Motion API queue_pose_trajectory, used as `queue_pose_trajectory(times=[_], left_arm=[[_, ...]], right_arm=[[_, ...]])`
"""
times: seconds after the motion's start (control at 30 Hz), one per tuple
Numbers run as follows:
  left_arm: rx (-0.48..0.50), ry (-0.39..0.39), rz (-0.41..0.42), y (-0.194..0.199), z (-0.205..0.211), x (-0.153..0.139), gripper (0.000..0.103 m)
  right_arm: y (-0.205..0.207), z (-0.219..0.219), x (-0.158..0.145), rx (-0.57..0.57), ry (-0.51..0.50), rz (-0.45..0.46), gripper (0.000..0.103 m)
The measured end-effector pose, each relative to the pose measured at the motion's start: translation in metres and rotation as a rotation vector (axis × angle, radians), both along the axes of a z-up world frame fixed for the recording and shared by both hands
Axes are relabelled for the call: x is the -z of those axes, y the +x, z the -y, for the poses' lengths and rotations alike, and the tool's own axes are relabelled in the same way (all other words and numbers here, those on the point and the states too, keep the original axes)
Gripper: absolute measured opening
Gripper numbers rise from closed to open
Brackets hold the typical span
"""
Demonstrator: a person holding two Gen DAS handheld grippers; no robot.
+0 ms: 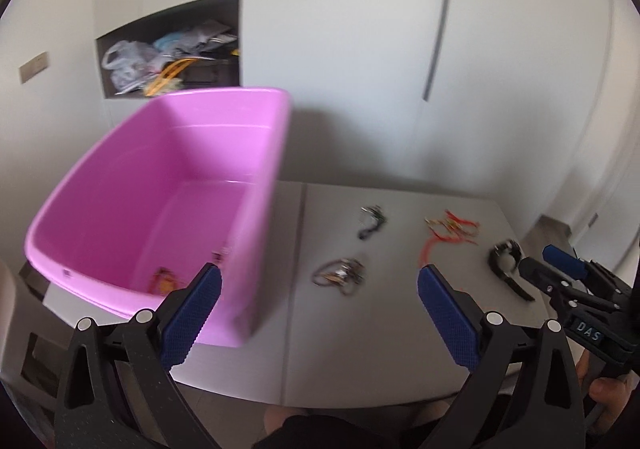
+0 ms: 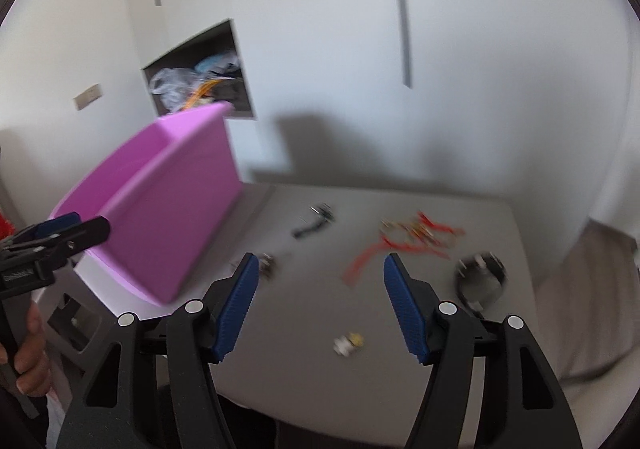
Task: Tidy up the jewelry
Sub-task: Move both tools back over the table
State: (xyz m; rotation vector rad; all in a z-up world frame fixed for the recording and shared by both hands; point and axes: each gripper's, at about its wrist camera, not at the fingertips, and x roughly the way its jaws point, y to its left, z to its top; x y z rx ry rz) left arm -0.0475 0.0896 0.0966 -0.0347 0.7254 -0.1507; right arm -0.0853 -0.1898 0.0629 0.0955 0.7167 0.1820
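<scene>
Two empty tools over a grey counter strewn with jewelry, a pink bin on its left.

Nearest, the left tool [image 1: 320, 285] is spread wide and the right tool [image 2: 320, 281] stands released, nothing between the blue pads of either. The right tool's body carries the letters "DAS" where it shows in the left wrist view. On the counter [image 2: 304, 377] lie five loose pieces: a small white-and-yellow piece [image 2: 349, 343] closest, a brownish tangle [image 1: 340, 274], a black watch [image 2: 480, 279], a red-and-gold strand [image 2: 408, 239] and a dark piece [image 2: 316, 221] farthest. The pink bin [image 1: 120, 193] holds at least one reddish piece [image 1: 162, 279]. Behind, a wall niche [image 1: 176, 49] is stuffed with bags.
</scene>
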Motion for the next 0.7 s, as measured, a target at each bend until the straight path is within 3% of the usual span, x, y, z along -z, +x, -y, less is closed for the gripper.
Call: queue_pose_trajectory(times=[0.27,0.7], left_arm=[[0.045,0.01,-0.06,0.009,0.025,0.043,0.097],[-0.001,0.067,-0.189,0.051,0.028,0.115,0.097]], right_arm=[[-0.008,0.018,0.043,0.083,0.005,-0.074,0.062],[0.024,0.005,0.101,0.07,0.008,-0.184,0.062]])
